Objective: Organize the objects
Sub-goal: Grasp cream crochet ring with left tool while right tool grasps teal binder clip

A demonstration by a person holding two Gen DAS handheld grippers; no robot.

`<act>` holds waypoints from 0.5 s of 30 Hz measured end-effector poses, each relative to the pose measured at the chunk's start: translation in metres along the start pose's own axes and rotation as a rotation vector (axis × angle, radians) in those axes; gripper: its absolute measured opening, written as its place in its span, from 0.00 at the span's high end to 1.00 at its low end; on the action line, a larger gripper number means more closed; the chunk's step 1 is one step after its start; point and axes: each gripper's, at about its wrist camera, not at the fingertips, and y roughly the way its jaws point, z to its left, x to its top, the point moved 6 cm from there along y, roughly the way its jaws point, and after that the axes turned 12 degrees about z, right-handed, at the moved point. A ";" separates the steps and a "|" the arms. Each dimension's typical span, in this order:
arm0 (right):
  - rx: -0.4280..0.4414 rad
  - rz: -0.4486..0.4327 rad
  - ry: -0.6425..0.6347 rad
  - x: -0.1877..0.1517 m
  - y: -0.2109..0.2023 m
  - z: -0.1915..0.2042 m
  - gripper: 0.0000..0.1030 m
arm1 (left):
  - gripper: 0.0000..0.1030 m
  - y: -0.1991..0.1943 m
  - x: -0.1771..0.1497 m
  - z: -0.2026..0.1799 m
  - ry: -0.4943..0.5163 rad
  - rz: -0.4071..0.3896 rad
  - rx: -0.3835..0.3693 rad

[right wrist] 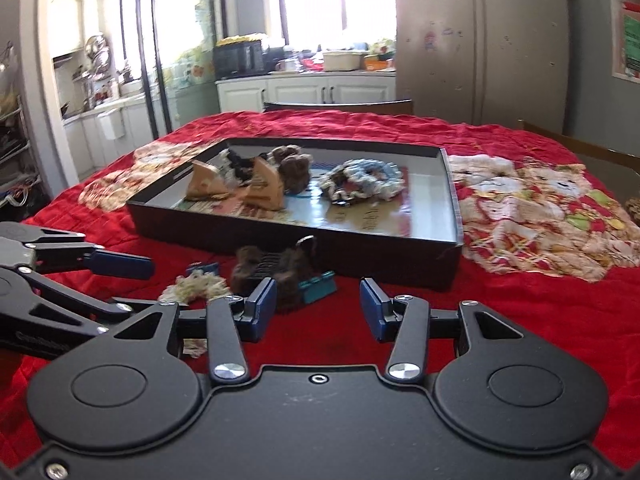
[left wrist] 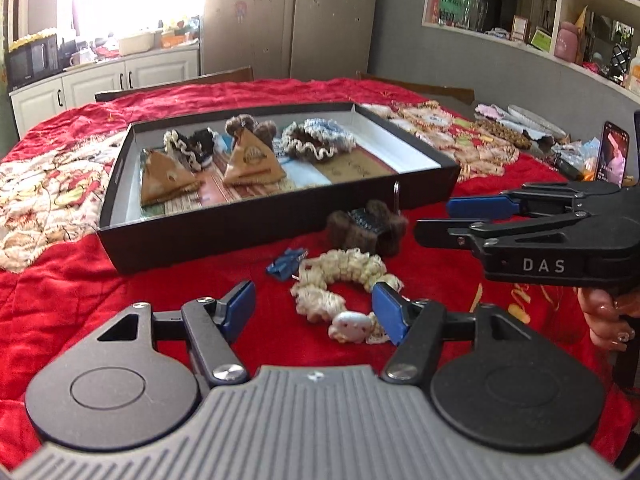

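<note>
A black box [left wrist: 248,236] lay open, holding two tan pouches [left wrist: 252,162], a black-and-white scrunchie [left wrist: 192,146], a brown clip [left wrist: 250,126] and a blue-brown scrunchie [left wrist: 320,144]. In front of the box lay a brown furry clip [left wrist: 366,226], a cream scrunchie [left wrist: 340,284] and a small blue clip [left wrist: 286,264].

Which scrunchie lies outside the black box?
The cream scrunchie with the white charm, on the red cloth by the left gripper; the others lie inside the box.
</note>
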 end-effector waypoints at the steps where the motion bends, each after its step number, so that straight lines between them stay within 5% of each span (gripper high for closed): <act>1: 0.003 0.004 -0.010 -0.001 0.001 0.004 0.60 | 0.27 0.001 -0.001 0.000 -0.002 0.004 -0.001; 15: 0.035 0.036 -0.034 0.001 0.020 0.017 0.68 | 0.61 0.009 -0.002 -0.004 -0.035 0.015 -0.035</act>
